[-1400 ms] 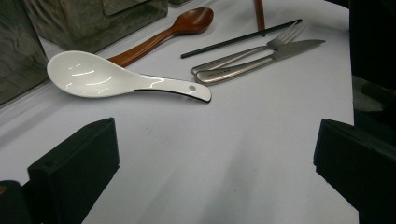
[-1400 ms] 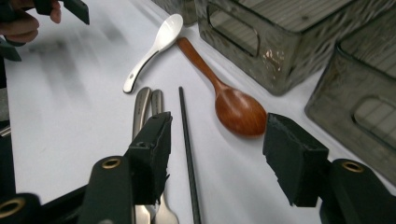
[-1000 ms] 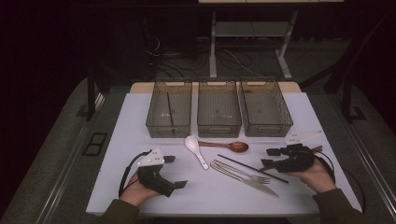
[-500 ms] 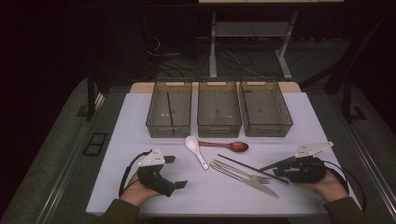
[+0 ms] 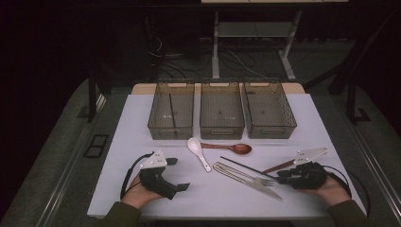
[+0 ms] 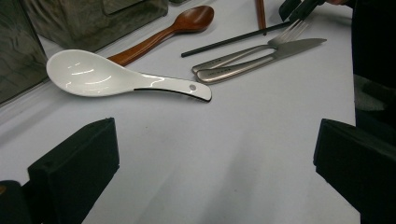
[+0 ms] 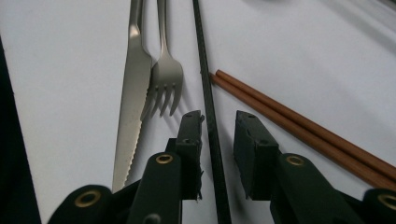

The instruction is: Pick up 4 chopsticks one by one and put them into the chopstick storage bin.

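Jaws of the right gripper [image 7: 212, 135], just closing, straddle the black chopstick [image 7: 205, 93] near the tabletop's [image 5: 302, 113] right front edge without pinching it yet; thin, stiff, light, likely slippery.

Three clear bins [image 5: 222, 109] stand in a row at the far side of my white table [image 5: 312, 123]. Nearer me lie a white soup spoon [image 5: 198, 152], a wooden spoon [image 5: 227, 147], a fork [image 5: 246, 176], a knife [image 5: 257, 185] and brown chopsticks [image 5: 279, 166].
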